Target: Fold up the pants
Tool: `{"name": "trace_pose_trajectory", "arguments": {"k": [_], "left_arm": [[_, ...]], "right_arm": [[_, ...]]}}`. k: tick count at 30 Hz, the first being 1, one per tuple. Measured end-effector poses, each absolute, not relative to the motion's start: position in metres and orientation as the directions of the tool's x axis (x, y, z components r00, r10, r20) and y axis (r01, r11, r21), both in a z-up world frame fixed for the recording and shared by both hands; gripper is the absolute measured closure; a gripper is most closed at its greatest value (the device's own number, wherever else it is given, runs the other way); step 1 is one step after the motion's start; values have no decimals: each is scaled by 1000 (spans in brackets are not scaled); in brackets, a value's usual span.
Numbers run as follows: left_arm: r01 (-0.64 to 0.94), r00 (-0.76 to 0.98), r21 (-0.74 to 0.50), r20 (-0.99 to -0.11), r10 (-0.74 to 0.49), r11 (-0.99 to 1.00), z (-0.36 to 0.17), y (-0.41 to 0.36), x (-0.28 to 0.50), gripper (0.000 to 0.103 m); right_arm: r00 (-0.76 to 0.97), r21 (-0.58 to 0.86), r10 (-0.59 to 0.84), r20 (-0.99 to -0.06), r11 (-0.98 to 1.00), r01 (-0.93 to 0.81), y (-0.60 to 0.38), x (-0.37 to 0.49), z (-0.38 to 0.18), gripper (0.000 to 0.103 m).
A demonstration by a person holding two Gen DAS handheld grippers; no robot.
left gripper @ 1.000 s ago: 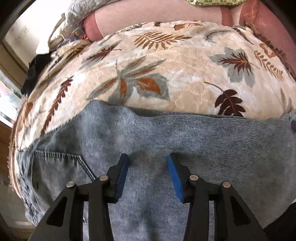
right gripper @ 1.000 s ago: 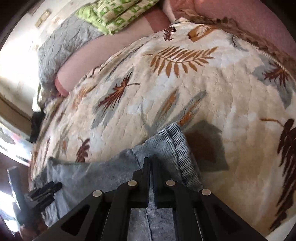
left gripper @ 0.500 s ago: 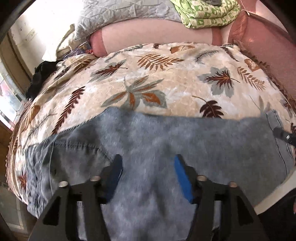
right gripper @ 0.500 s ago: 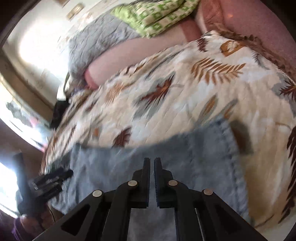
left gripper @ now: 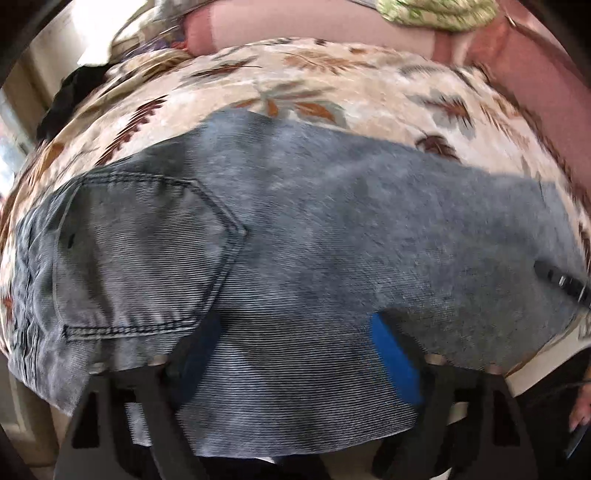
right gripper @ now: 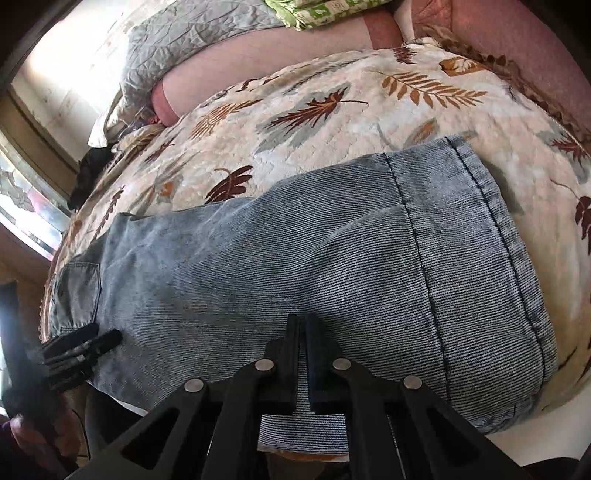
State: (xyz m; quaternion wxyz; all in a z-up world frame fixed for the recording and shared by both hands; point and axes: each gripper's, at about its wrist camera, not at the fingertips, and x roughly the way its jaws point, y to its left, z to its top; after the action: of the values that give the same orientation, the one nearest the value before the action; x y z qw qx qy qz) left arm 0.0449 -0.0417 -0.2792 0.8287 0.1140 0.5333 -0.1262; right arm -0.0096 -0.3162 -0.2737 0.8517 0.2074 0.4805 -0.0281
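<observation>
Light blue denim pants (left gripper: 332, 236) lie flat across a leaf-print quilt (left gripper: 332, 85), with the back pocket (left gripper: 140, 251) at the left and the hemmed leg end (right gripper: 480, 229) at the right. My left gripper (left gripper: 295, 354) hovers over the seat area beside the pocket. Its jaws are opening wide; denim lies under the gap and the blue pads (left gripper: 395, 362) do not press on it. That gripper also shows in the right wrist view (right gripper: 81, 347). My right gripper (right gripper: 303, 325) is shut on the pants' near edge, by the leg end; its tip shows in the left wrist view (left gripper: 561, 280).
A pink bolster (right gripper: 266, 59), a grey quilted cover (right gripper: 192, 33) and a green patterned cloth (right gripper: 325, 11) lie at the bed's far end. A pink padded side (left gripper: 535, 74) runs along the right. A black item (right gripper: 88, 173) sits at the left edge near a window.
The leg end, lifted and bunched a second ago, now lies spread flat to the right. Both grippers moved across the bed. The left jaws have spread much wider.
</observation>
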Motion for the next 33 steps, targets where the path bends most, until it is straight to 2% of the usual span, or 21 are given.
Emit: {"name": "trace_pose_trajectory", "arguments": {"k": [6, 8, 11, 16, 21, 26, 33], "left_arm": [[324, 396, 47, -914, -90, 945, -283, -38, 43, 6], [331, 391, 32, -914, -106, 943, -284, -38, 45, 0], [351, 394, 49, -914, -100, 935, -284, -41, 42, 0], [353, 372, 46, -923, -95, 935, -278, -42, 45, 0], [352, 508, 135, -859, -68, 926, -242, -43, 34, 0], [331, 514, 65, -849, -122, 941, -229, -39, 28, 0], [336, 454, 50, -884, -115, 941, -260, -47, 27, 0]], "right_arm": [[548, 339, 158, -822, 908, 245, -315, -19, -262, 98], [548, 304, 131, -826, 922, 239, -311, -23, -258, 98], [533, 269, 101, -840, 930, 249, -310, -25, -262, 98], [526, 291, 121, -842, 923, 254, -315, -25, -274, 98], [555, 343, 146, -819, 900, 269, -326, -33, -268, 98], [596, 326, 115, -795, 909, 260, -320, -36, -258, 97], [588, 261, 93, -803, 943, 207, -287, -24, -269, 97]]}}
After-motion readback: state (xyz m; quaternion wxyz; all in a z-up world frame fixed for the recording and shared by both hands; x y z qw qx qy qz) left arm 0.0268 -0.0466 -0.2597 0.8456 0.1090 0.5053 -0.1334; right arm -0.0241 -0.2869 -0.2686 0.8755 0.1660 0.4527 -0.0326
